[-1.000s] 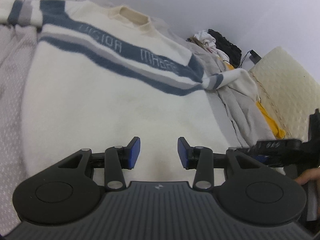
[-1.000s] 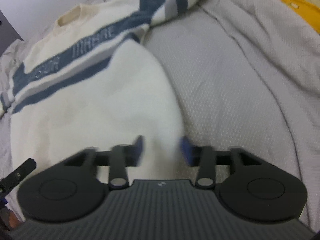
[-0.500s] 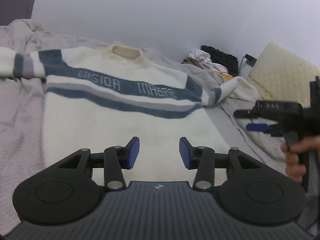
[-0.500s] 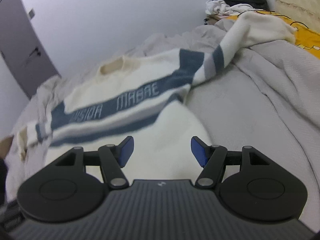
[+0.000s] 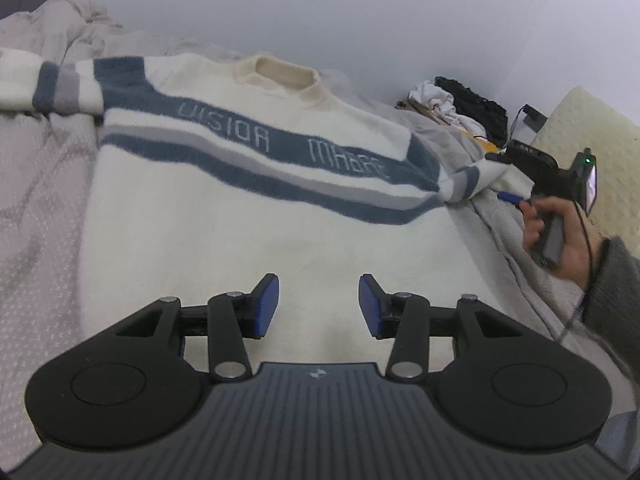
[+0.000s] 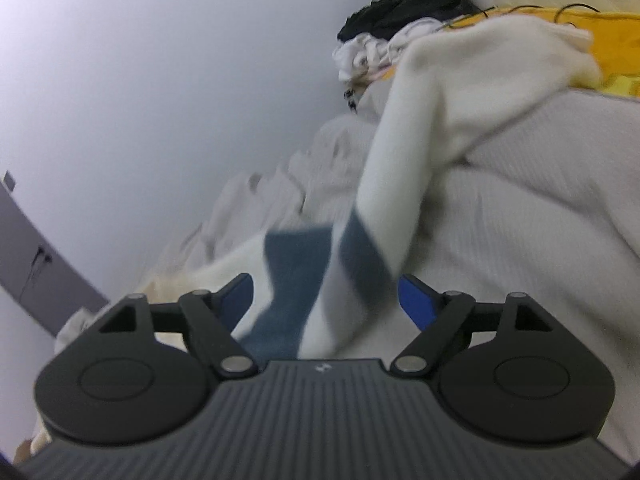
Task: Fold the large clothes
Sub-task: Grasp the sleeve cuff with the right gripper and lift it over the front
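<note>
Sweater (image 5: 248, 216): we see it spread flat, front up, on the bed, collar toward the wall, cream knit with a blue and grey chest band bearing pale lettering.
Left sleeve (image 5: 48, 88): in our left wrist view it runs off the picture's left edge, lying on the bedding, banded blue and grey.
Right sleeve (image 6: 404, 184): in our right wrist view it stretches away from the claw over the grey blanket, its cream cuff end resting near the yellow cloth; the view is blurred.
Bed (image 5: 36, 248): we see grey dotted bedding on both sides of the sweater, rumpled near the wall.
Left claw (image 5: 319, 306): our blue pads stand apart above the lower body of the sweater, nothing between them, not pressing the knit.
Right claw (image 6: 325, 304): our jaws stand wide apart and have just been opening; the striped part of the sleeve lies between them, and the pads do not press it.
Right hand (image 5: 560, 236): seen from our left wrist view, it grips the handle beside the sleeve's striped part.
Pile (image 5: 460, 108): white and black clothes sit against the wall, well apart from the sweater's body.
Yellow cloth (image 6: 616, 36): it lies beyond the cuff.
</note>
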The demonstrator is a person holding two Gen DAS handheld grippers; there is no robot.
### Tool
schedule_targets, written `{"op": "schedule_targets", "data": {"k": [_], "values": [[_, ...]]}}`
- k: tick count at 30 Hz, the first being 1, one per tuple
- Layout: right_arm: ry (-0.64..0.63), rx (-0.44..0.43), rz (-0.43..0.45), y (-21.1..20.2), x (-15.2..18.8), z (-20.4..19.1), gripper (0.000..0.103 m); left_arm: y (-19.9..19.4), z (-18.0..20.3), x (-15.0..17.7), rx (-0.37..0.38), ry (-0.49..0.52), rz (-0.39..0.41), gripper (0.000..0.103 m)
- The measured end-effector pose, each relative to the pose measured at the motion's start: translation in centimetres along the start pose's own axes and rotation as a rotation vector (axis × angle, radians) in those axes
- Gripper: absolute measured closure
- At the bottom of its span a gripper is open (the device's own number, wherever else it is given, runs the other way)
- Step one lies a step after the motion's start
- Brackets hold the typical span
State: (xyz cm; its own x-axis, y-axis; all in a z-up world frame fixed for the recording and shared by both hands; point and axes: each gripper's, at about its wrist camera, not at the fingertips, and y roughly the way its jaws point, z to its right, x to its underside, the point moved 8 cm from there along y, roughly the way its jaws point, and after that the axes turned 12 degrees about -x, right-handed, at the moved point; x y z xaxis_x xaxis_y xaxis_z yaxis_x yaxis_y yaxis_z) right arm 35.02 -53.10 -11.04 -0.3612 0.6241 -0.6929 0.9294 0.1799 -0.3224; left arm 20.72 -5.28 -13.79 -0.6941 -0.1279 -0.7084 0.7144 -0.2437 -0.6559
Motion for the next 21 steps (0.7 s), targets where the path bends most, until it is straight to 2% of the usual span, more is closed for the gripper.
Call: {"op": "schedule_targets", "data": {"k": [3,8,12,16,17,19,21], "values": [[-0.002,0.032,0.029,3.4,-1.7,2.2,0.021,1.7,-0.1,-0.1,-0.011,-0.014,-0.028,0.053],[0.077,0.121,0.092,7.7,-3.7,6.8,0.021,4.2,-0.5,-0.3,-0.024,-0.035,-0.059,0.053],[0.132,0.13,0.226,8.2,-6.6,9.2,0.021,5.4,-0.8,-0.6,-0.027,-0.058,-0.064,0.053],[0.136,0.147,0.333,7.5,-9.6,10.3,0.026,6.1,-0.7,-0.6,-0.03,-0.068,-0.067,0.053],[0.12,0.162,0.341,7.4,-10.2,10.5,0.028,6.2,-0.7,-0.7,-0.031,-0.068,-0.067,0.053],[0.092,0.209,0.343,7.1,-11.0,10.9,0.047,6.2,-0.7,-0.7,-0.03,-0.072,-0.068,0.053],[0.076,0.237,0.337,6.6,-11.6,11.0,0.057,6.2,-0.7,-0.7,-0.028,-0.076,-0.068,0.053]]}}
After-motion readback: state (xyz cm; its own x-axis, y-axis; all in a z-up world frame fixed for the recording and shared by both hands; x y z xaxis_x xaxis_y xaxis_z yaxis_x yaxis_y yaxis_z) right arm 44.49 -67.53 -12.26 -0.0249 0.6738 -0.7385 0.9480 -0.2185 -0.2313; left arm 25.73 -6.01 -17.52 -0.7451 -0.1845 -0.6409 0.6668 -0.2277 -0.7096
